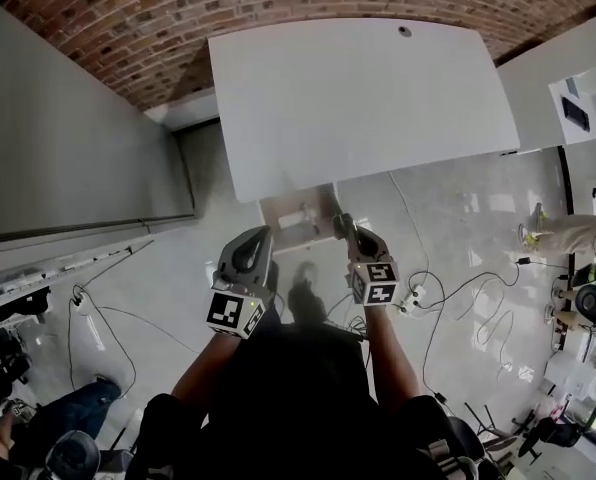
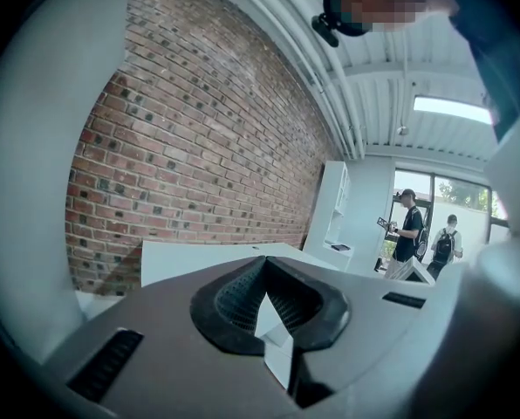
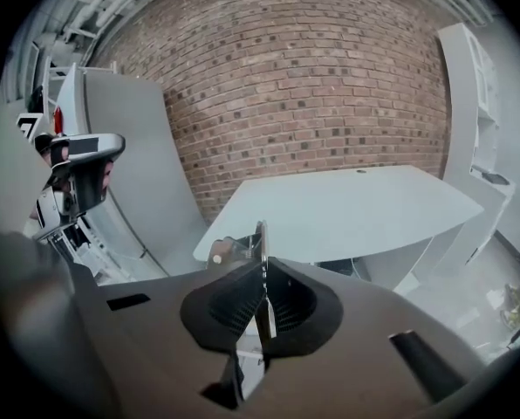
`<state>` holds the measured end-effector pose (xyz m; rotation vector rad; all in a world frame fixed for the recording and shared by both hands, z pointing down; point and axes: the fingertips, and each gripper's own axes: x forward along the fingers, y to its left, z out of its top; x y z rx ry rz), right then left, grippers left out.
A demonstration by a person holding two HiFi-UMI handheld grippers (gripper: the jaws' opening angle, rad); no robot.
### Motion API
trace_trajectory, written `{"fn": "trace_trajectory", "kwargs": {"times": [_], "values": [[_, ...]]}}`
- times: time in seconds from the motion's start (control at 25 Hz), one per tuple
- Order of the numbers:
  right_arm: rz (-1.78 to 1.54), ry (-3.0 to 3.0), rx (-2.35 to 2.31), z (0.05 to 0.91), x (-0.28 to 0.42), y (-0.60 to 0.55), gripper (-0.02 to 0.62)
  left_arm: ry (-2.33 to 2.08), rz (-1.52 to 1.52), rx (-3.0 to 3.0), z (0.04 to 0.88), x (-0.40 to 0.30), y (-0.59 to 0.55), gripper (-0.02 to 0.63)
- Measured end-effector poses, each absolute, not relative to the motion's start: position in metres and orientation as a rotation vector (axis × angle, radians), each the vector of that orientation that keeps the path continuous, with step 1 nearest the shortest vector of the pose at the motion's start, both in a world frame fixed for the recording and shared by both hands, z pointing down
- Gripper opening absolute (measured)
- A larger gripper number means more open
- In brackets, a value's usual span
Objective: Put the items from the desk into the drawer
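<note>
The white desk (image 1: 368, 98) (image 3: 347, 212) carries nothing that I can see on its top. Under its near edge a small drawer unit (image 1: 300, 220) (image 3: 228, 251) stands out toward me; what is inside is too small to tell. My left gripper (image 1: 262, 236) (image 2: 263, 264) hangs just left of the drawer, its pads meeting at the tips with nothing between them. My right gripper (image 1: 342, 224) (image 3: 261, 262) is just right of the drawer, tilted down toward it, jaws pressed together and empty.
A grey partition (image 1: 68, 148) runs along the left and a brick wall (image 1: 228, 8) stands behind the desk. Cables (image 1: 458, 298) trail over the floor at right. A white shelf unit (image 1: 568, 98) stands at the far right. Two people (image 2: 408, 234) stand by the doorway.
</note>
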<state>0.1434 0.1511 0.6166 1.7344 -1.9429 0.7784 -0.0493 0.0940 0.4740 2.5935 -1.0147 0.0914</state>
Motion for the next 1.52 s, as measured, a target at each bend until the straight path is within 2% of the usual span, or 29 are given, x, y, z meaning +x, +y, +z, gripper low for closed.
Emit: {"fn": "trace_trajectory", "kwargs": {"times": [0.48,1.52], "values": [[0.839,-1.944,1.547,0.684,0.145,0.187,0.008,-1.044,0.132,2.554,0.497,-0.023,0.141,0.0],[1.044,-1.57,1.391,0.919,0.151,0.144,0.008,-1.026,0.224,2.459,0.588,-0.043,0.107,0.0]]}}
